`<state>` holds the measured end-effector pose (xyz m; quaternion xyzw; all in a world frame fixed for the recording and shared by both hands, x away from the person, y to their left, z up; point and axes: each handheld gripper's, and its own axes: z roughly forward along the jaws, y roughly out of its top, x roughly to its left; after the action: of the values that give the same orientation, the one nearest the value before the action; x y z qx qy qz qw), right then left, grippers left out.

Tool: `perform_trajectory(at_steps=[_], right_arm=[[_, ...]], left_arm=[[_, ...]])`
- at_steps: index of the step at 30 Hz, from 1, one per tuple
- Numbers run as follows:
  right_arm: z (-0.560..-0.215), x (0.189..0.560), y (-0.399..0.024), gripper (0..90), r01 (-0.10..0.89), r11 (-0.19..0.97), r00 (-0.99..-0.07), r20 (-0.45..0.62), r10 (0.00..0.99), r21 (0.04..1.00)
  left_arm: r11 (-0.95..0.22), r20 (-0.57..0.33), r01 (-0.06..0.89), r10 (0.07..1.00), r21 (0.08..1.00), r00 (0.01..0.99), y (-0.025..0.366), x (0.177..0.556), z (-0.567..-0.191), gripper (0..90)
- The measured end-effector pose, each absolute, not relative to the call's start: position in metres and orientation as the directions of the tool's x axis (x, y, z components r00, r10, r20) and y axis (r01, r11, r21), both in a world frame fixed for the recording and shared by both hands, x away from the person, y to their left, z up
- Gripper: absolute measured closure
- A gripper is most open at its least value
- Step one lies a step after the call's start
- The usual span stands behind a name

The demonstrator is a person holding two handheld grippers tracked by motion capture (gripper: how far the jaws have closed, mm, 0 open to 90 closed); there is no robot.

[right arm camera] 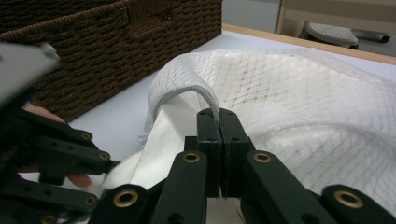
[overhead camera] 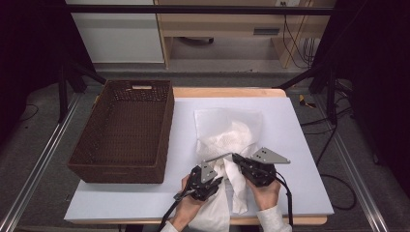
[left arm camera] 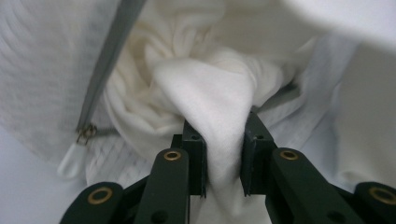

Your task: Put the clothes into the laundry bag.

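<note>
A white mesh zip bag (overhead camera: 229, 128) lies on the white table cover, and a white garment (overhead camera: 238, 191) trails from its mouth toward the table's front edge. My left gripper (overhead camera: 220, 180) is shut on a bunched fold of the garment (left arm camera: 210, 93), at the bag's opening beside the zipper pull (left arm camera: 84, 135). The right gripper (overhead camera: 235, 157) is shut on the bag's grey hemmed rim (right arm camera: 187, 91) and holds it lifted; the jaws (right arm camera: 219, 116) meet with the mesh edge pinched between them. The left gripper (right arm camera: 56, 154) sits just to the left in the right gripper view.
A dark brown wicker basket (overhead camera: 121, 170) stands on the left half of the table, close to my left hand. The table's wooden edge (overhead camera: 227, 92) runs behind the bag. A metal frame rail (overhead camera: 38, 164) borders the left side.
</note>
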<state>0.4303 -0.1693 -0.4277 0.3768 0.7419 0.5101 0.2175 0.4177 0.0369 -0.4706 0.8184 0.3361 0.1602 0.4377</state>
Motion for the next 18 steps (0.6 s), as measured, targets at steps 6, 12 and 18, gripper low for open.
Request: perform_trajectory(at_steps=[6, 12, 18], right_arm=[[-0.427, 0.43, -0.168, 89.4, 0.331, 0.191, -0.626, 0.064, 0.777, 0.924], [-0.422, 0.428, -0.169, 89.5, 0.313, 0.184, -0.626, 0.057, 0.778, 0.932], [-0.42, 0.425, -0.175, 89.5, 0.321, 0.178, -0.63, 0.07, 0.773, 0.93]], left_arm=[[-0.322, -0.048, 0.337, 0.656, 0.885, 0.753, 0.026, 0.414, -0.441, 75.3], [-0.357, 0.021, 0.306, 0.679, 0.883, 0.734, -0.006, 0.432, -0.438, 75.5], [-0.385, 0.032, 0.367, 0.726, 0.847, 0.687, -0.017, 0.464, -0.463, 76.3]])
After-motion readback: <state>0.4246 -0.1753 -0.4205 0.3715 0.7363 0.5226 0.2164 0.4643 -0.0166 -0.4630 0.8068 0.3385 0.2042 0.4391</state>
